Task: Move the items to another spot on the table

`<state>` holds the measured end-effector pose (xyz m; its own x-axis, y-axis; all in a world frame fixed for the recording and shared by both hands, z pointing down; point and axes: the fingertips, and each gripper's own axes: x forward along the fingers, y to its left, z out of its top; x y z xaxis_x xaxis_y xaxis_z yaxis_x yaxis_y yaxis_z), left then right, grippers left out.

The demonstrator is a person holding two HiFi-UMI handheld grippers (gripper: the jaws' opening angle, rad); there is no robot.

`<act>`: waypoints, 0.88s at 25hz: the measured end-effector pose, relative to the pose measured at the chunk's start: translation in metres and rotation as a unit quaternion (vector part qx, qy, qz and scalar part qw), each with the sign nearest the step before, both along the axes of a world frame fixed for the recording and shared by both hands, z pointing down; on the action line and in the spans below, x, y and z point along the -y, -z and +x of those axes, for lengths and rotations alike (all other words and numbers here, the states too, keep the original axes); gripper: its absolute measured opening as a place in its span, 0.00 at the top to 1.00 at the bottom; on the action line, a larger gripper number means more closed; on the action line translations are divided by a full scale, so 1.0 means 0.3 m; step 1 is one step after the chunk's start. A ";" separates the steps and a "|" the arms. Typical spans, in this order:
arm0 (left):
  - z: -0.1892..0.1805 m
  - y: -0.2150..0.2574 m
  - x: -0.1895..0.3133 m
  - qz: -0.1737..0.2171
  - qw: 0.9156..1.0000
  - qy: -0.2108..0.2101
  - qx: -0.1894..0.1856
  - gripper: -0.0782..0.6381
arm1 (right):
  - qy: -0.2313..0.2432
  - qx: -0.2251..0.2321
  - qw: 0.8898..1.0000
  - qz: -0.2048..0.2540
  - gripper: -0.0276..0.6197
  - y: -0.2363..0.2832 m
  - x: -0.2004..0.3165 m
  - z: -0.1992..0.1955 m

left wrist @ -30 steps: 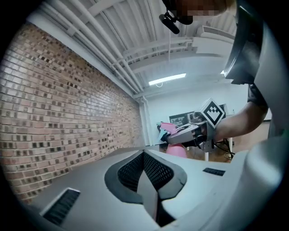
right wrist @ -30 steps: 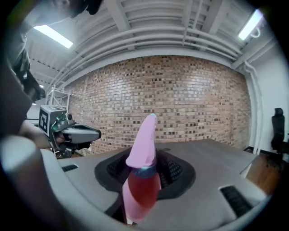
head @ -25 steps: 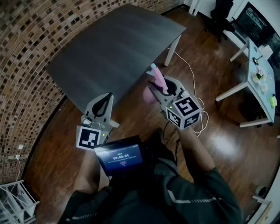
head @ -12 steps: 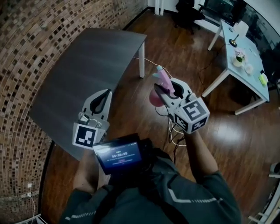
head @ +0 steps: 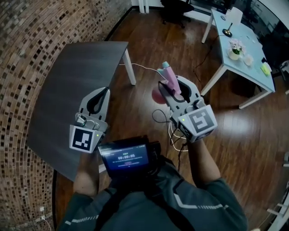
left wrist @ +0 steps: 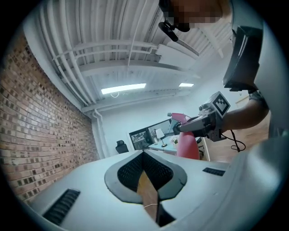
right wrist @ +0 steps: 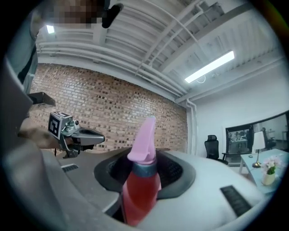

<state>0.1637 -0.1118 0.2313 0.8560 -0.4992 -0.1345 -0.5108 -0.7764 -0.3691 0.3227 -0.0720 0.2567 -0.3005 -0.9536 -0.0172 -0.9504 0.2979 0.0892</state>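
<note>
A pink spray bottle (head: pixel 168 76) with a red-pink body stands upright between the jaws of my right gripper (head: pixel 169 86), which is shut on it just below the nozzle collar. In the right gripper view the bottle (right wrist: pixel 140 189) fills the gap between the pads. It hangs over the wooden floor, right of the dark grey table (head: pixel 76 85). My left gripper (head: pixel 103 92) is shut and empty, over the table's near right edge. In the left gripper view its tips (left wrist: pixel 143 154) meet, and the bottle (left wrist: pixel 186 143) shows beyond them.
A light blue-white table (head: pixel 239 63) with a lamp and a small flower pot stands at the upper right. White cables (head: pixel 165 119) lie on the wooden floor under the bottle. A black office chair (head: pixel 178 6) is at the top. A brick wall runs along the left.
The view has swung round: the dark table has slid to the left and the white table has come nearer. Both grippers keep their pose, and the bottle stays gripped.
</note>
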 end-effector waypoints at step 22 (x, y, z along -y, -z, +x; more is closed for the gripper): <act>0.090 0.090 0.974 0.035 0.997 -0.009 -0.071 0.90 | 0.006 -0.014 1.000 0.022 0.73 0.034 0.879 0.140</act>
<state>0.1908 -0.4040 0.2042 0.8347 -0.4687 -0.2891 -0.5477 -0.7610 -0.3477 0.3646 -0.3357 0.2464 -0.3122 -0.9487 -0.0494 -0.9439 0.3039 0.1291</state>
